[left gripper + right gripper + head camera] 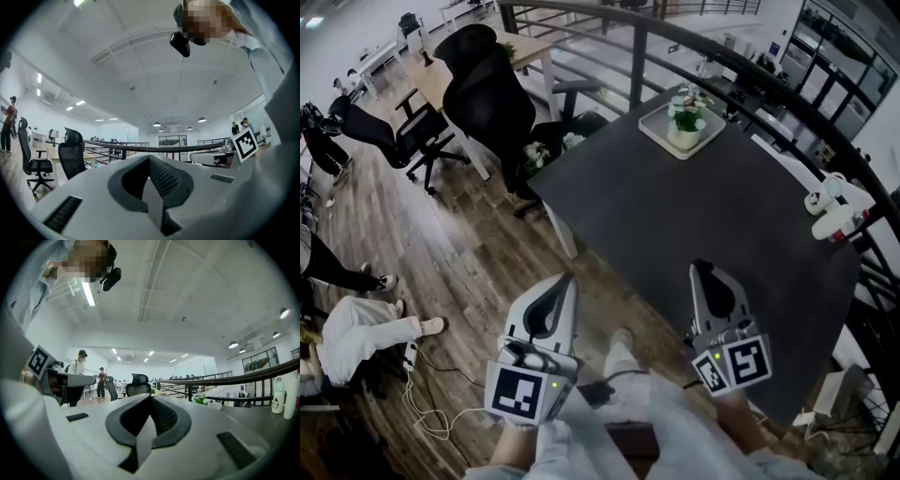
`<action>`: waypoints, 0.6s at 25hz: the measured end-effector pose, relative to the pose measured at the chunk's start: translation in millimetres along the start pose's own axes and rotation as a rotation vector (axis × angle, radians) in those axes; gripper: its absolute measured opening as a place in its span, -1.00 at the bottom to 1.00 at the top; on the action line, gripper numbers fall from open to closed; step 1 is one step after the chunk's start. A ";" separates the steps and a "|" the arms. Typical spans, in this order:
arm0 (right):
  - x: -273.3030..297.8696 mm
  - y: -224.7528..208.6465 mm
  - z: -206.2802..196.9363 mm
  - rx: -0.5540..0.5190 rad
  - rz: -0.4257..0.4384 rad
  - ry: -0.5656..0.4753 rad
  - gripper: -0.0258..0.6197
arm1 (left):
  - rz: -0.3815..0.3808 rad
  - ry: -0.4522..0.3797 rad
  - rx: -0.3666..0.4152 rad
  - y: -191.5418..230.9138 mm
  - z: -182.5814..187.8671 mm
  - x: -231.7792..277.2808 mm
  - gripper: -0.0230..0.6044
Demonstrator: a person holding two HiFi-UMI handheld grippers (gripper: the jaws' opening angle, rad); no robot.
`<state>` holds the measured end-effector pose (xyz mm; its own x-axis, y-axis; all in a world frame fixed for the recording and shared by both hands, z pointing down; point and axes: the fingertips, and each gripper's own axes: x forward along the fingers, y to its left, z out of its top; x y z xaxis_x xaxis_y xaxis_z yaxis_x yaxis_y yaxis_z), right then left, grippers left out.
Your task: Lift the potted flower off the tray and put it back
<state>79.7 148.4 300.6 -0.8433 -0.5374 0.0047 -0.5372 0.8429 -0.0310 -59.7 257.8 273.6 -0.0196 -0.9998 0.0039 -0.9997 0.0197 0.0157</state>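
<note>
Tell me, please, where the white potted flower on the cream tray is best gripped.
Grip the round white pot at its sides, below the flowers, coming level from the near edge of the dark table. It stands upright on the square cream tray, and the flowers crowd its top, so a top grasp would likely crush them.

Potted flower (685, 117): white blooms, green leaves, pale round pot. It stands upright inside the tray (656, 121), roughly centred. Tray: square, cream-coloured, with a shallow rim. It lies flat near the far corner of the dark table (703, 225), turned corner-on in the head view, close to the railing (741, 66).
</note>
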 end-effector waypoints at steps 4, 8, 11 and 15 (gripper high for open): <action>28.3 -31.1 3.1 0.003 -0.014 -0.002 -0.91 | -0.021 0.004 0.008 5.0 3.7 42.8 -0.93; 51.9 -58.3 3.6 0.010 -0.024 -0.005 -0.91 | -0.035 0.003 0.011 8.7 5.1 81.8 -0.93; 64.3 -77.9 1.9 0.013 -0.039 -0.005 -0.91 | -0.059 0.003 0.015 7.2 5.6 108.7 -0.93; 71.6 -106.7 -2.9 0.021 -0.071 -0.005 -0.91 | -0.096 0.013 0.028 -2.5 3.9 140.3 -0.93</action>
<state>76.6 20.0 307.2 -0.8029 -0.5961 0.0030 -0.5954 0.8017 -0.0517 -60.0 117.4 270.2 0.0765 -0.9969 0.0167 -0.9970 -0.0767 -0.0112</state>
